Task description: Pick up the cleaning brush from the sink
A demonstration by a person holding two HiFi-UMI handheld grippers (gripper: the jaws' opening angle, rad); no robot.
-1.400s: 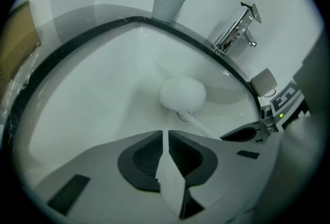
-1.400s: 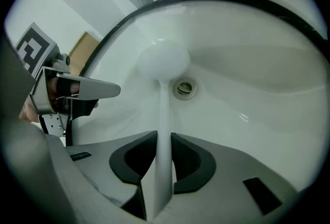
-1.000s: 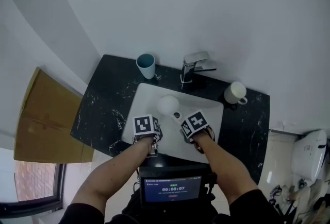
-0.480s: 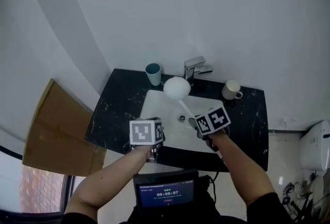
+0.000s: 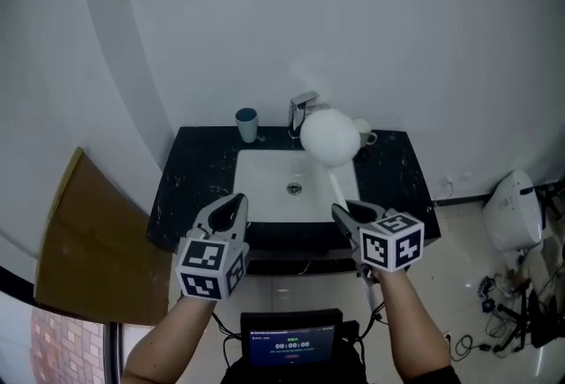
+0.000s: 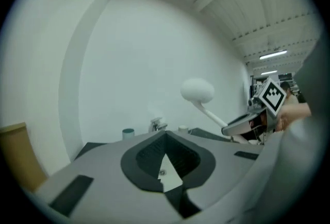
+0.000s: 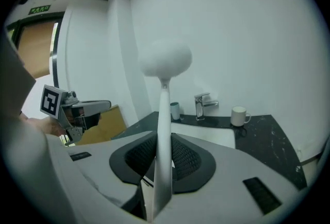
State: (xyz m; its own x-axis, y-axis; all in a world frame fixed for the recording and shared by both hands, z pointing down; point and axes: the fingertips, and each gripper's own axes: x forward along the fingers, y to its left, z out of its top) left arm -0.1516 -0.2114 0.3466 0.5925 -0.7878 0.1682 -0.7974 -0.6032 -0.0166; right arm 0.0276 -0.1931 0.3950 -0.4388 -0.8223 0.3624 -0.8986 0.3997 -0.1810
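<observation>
Your right gripper [image 5: 346,213] clamps the cleaning brush [image 5: 329,137] handle, head high above the sink [image 5: 261,175]; your left gripper [image 5: 231,204] is closed, empty.

A small screen [image 5: 291,343] at the bottom edge of the head view shows a timer that begins 00:00; its last digits are too small to tell. In the right gripper view, a green sign [image 7: 40,10] high up bears print too small to read.
</observation>
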